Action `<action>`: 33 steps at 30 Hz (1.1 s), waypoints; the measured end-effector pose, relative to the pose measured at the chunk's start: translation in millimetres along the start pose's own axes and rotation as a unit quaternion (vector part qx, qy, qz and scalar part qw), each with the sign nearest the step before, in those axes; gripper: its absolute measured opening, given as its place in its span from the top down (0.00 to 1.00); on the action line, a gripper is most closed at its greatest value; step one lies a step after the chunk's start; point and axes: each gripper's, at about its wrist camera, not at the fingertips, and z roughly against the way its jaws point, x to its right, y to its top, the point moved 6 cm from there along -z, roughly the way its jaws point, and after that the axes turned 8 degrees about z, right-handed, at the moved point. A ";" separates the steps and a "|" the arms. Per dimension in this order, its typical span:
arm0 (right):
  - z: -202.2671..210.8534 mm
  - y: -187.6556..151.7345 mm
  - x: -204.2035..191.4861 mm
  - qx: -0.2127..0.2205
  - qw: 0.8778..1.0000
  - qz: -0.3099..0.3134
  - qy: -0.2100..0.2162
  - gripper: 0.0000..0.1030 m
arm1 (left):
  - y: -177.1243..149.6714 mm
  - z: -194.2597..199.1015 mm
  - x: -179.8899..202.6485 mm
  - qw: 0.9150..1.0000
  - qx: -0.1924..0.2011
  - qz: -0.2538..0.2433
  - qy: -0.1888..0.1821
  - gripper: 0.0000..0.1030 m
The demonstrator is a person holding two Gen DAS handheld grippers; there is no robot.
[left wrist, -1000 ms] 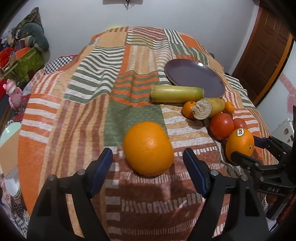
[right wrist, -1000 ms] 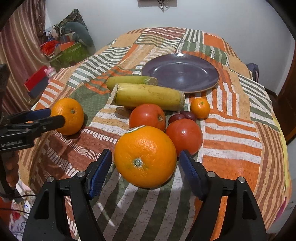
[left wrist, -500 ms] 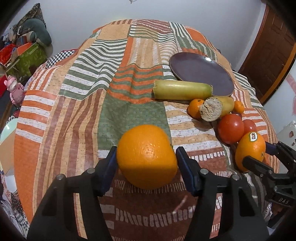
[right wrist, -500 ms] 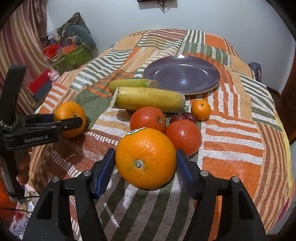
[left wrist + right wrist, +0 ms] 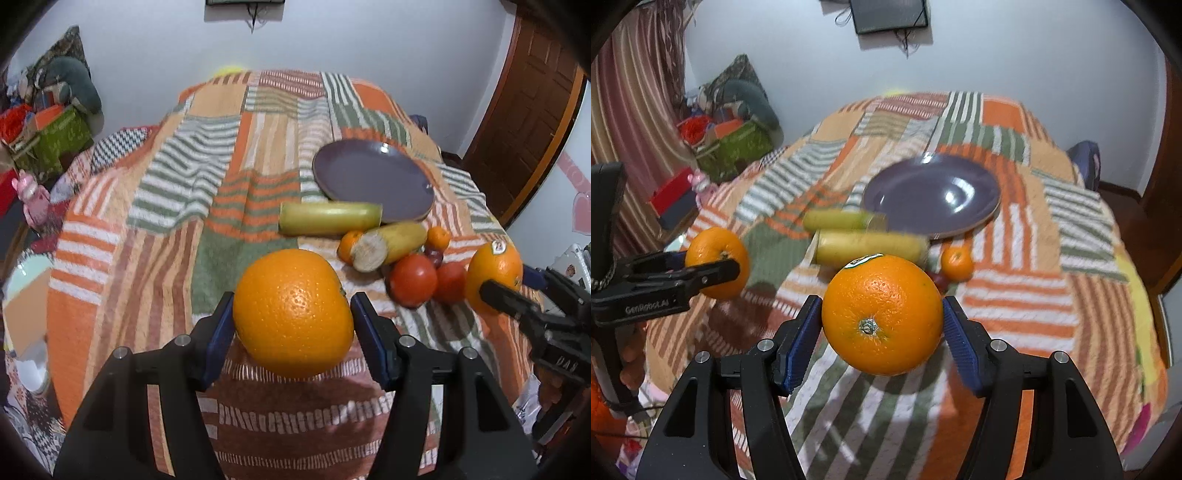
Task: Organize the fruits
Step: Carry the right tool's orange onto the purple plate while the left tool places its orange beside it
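A striped patchwork cloth (image 5: 236,192) covers the table. A purple plate (image 5: 373,181) sits on it, bare, near the far right. Behind are a white wall (image 5: 332,37) and a brown door (image 5: 524,110).

In the right view the two yellow sticks (image 5: 868,247) are blurry, and the big fruit hides the red ones (image 5: 413,280).

The left gripper (image 5: 293,328) squeezes an orange (image 5: 293,314) between both blue pads, lifted off the cloth. The right gripper (image 5: 882,332) squeezes a stickered orange (image 5: 882,314) the same way, up in the air.
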 end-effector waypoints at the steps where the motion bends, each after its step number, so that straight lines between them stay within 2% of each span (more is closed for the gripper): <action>1: 3.0 4.3 3.9 0.006 1.000 -0.002 -0.003 0.40 | 4.3 3.0 3.1 1.000 0.007 -0.005 0.002 0.40; 13: 19.9 51.2 43.9 0.077 0.996 -0.002 -0.040 0.40 | 57.5 13.1 37.1 0.998 0.053 -0.015 -0.008 0.40; 25: 9.7 83.5 73.3 0.105 0.993 0.009 -0.058 0.40 | 104.7 -3.0 60.1 0.997 0.075 -0.031 -0.006 0.40; 33: -7.1 106.1 83.6 0.112 0.991 0.026 -0.064 0.40 | 131.0 -30.7 70.3 0.997 0.072 -0.034 -0.009 0.40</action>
